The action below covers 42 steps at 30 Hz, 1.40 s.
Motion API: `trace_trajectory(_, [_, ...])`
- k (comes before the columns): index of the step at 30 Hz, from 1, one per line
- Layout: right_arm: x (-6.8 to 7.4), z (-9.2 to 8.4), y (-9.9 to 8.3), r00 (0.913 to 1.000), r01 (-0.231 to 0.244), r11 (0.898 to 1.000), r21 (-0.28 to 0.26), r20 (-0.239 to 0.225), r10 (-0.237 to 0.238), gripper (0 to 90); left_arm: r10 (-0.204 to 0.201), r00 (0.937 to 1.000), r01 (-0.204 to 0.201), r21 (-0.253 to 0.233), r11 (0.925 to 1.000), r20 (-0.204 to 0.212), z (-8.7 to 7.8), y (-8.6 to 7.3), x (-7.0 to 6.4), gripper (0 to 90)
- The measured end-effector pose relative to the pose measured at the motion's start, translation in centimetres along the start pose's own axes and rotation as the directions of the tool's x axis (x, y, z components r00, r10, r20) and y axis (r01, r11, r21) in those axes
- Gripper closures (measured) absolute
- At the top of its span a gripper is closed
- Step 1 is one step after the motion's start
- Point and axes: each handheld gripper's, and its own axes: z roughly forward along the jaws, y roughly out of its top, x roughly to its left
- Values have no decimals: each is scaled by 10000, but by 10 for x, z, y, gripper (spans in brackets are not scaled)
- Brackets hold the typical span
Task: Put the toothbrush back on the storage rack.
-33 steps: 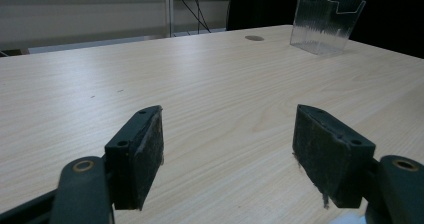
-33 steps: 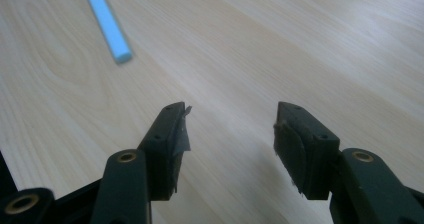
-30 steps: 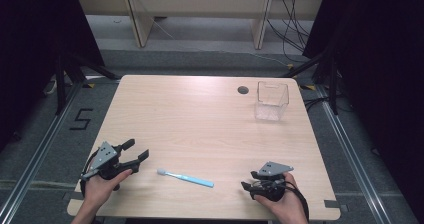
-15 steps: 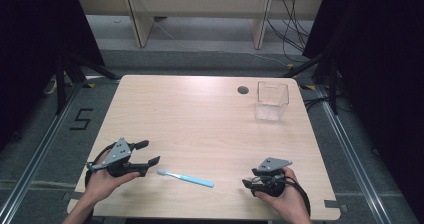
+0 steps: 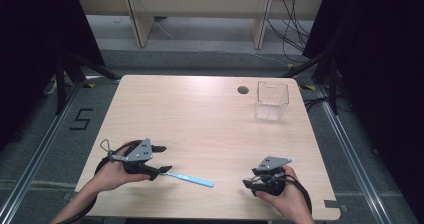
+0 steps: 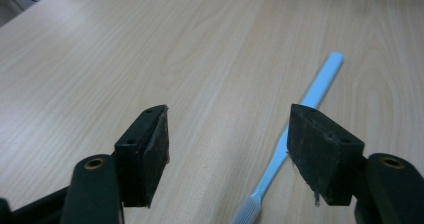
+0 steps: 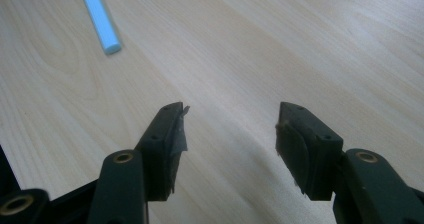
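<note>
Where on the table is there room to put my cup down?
Lots of bare wood across the table's middle and far left, between the clear box and the near hands. It is busier along the near edge, where the blue toothbrush lies between the left gripper and right gripper.

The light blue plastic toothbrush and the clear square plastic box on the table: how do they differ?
The light blue plastic toothbrush is slim, opaque and lies flat near the table's front edge, its head by the left gripper, whose jaws have just been closing around nothing. The clear square plastic box is bulky, see-through and stands upright at the far right. Both rest untouched on the pale wooden table.
</note>
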Motion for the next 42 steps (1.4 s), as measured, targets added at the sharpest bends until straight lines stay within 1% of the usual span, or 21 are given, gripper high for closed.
trace_trajectory(5, [-3,1,2,9991,406,9992,48,-101,-405,455,732,9937,-805,861,9930,848,9,9,4,370])
trace_trajectory(7, [-1,3,2,9993,347,9994,-95,-113,-348,454,1316,9806,-1551,1646,9741,1452,14,16,6,382])
trace_trajectory(8, [-1,3,2,9993,347,9994,-95,-113,-348,454,1316,9806,-1551,1646,9741,1452,14,16,6,385])
trace_trajectory(9, [-1,3,3,9994,311,9995,-55,-178,-312,453,1602,9693,-1986,2096,9574,1865,18,20,8,390])
trace_trajectory(12, [-2,3,3,9992,393,9992,-48,-115,-394,453,1702,9633,-2163,2246,9501,2076,23,23,6,400])
trace_trajectory(14, [-2,3,3,9989,434,9991,33,-155,-433,453,2072,9471,-2730,2759,9216,2453,28,29,8,421])
trace_trajectory(16, [-2,3,3,9988,452,9989,81,-173,-451,452,2109,9431,-2839,2924,9132,2569,30,31,8,429])
trace_trajectory(17, [-1,4,3,9988,439,9990,-48,-200,-440,451,2258,9312,-3154,3219,8927,2861,33,35,8,436])
trace_trajectory(18, [-1,4,3,9988,439,9990,-48,-200,-440,451,2258,9312,-3154,3219,8927,2861,33,35,8,439])
trace_trajectory(20, [-1,4,3,9985,465,9988,128,-301,-461,450,2361,9184,-3430,3411,8752,3175,36,38,8,441])
trace_trajectory(21, [-1,5,3,9988,427,9991,10,-260,-426,450,2491,9053,-3721,3596,8557,3440,40,41,8,445])
trace_trajectory(22, [-1,5,3,9988,427,9991,10,-260,-426,450,2491,9053,-3721,3596,8557,3440,40,41,8,444])
trace_trajectory(23, [-1,6,3,9987,433,9991,13,-263,-432,450,2543,8938,-3919,3676,8434,3694,43,43,7,443])
trace_trajectory(24, [-1,6,3,9987,433,9991,13,-263,-432,450,2543,8938,-3919,3676,8434,3694,43,43,7,442])
trace_trajectory(25, [0,5,3,9992,274,9996,4,-285,-274,451,2578,8823,-4091,3706,8338,3939,46,46,7,442])
trace_trajectory(27, [1,6,3,9993,239,9997,-6,-299,-239,451,2486,8831,-4022,3691,8378,3979,48,46,6,445])
trace_trajectory(28, [1,4,4,9990,297,9995,138,-339,-292,451,2585,8751,-4203,3778,8250,4091,50,48,7,448])
trace_trajectory(31, [0,6,4,9979,574,9983,-98,-297,-576,451,2712,8687,-4398,3937,8072,4145,53,50,7,455])
trace_trajectory(33, [0,6,4,9979,559,9984,-99,-321,-562,451,2713,8683,-4400,3921,8079,4153,54,51,6,455])
trace_trajectory(37, [3,5,5,9987,248,9996,133,-458,-242,451,2812,8546,-4625,3937,7944,4365,58,55,5,471])
trace_trajectory(42, [2,6,5,9978,466,9989,86,-481,-462,451,2751,8486,-4713,4095,7812,4519,62,55,2,503])
